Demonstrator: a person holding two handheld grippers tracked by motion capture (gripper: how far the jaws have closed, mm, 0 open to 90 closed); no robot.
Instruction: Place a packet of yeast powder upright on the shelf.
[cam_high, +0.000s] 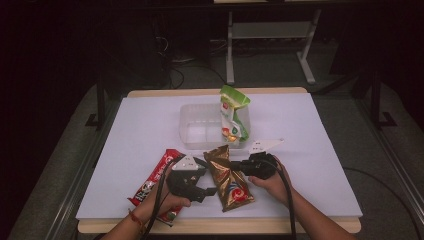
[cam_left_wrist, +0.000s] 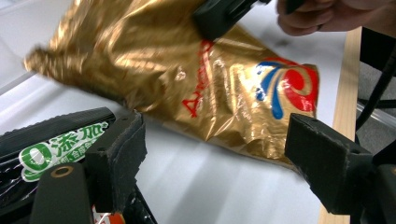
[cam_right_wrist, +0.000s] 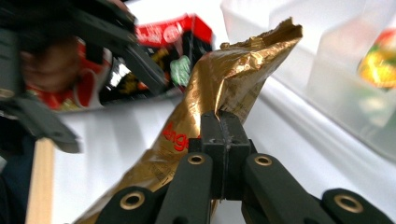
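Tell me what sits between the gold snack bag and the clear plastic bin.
Nothing visible: bare white tabletop separates the gold snack bag, pinched in the right claw, from the clear plastic bin. A green snack bag already stands in the bin's right side.

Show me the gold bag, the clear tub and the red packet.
gold bag (cam_high: 230, 182), high view, middle of its front
clear tub (cam_high: 192, 141), high view, near wall
red packet (cam_high: 157, 176), high view, upper half of the wrapper

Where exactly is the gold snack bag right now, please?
In the high view, the gold snack bag lies near the table's front edge, between both claws, right of the red packet.
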